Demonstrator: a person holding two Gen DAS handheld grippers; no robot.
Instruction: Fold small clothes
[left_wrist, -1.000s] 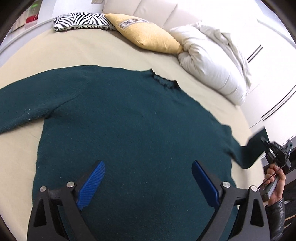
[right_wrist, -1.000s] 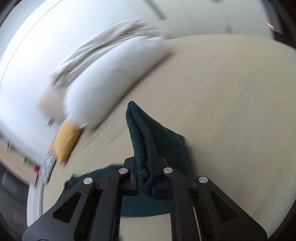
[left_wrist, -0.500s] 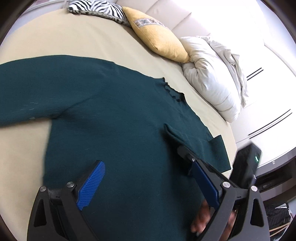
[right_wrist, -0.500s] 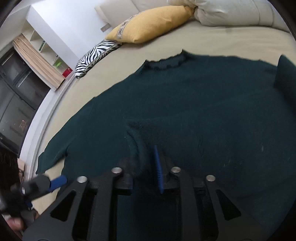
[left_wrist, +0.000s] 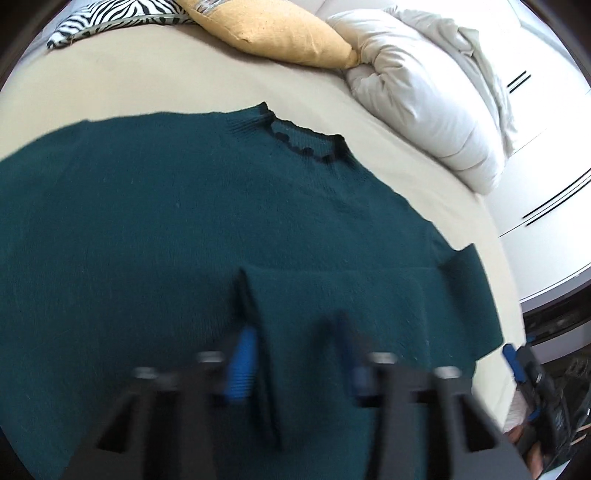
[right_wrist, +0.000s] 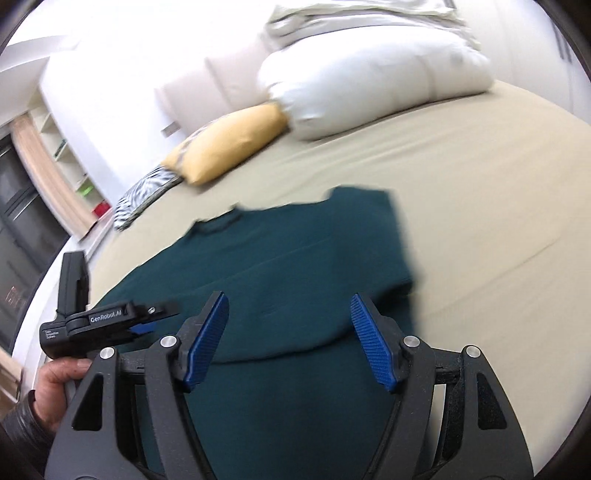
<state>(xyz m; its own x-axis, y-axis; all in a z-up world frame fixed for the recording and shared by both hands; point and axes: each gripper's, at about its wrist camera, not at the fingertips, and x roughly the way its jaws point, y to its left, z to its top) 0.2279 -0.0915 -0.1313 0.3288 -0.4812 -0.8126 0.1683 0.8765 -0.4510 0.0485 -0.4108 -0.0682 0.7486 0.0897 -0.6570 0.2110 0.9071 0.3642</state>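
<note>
A dark green knit sweater (left_wrist: 184, 229) lies flat on the beige bed (left_wrist: 147, 74). Its right sleeve (left_wrist: 351, 306) is folded across the chest, cuff end near my left gripper. My left gripper (left_wrist: 299, 362) is blurred, its blue pads partly closed over the sleeve's cuff, neither clearly gripping. My right gripper (right_wrist: 291, 339) is open and empty above the sweater (right_wrist: 288, 266), near its folded right side. The left gripper (right_wrist: 110, 321) also shows in the right wrist view, held in a hand at the left.
A yellow cushion (left_wrist: 273, 33), a zebra cushion (left_wrist: 110, 14) and a white pillow with a bunched duvet (left_wrist: 436, 88) lie at the head of the bed. The bed's right edge and white wardrobe doors (left_wrist: 546, 184) are to the right.
My right gripper has let go of the sleeve, opened and pulled back to the right. The sleeve now lies across the chest. My left gripper has moved over the cuff and its pads have narrowed.
</note>
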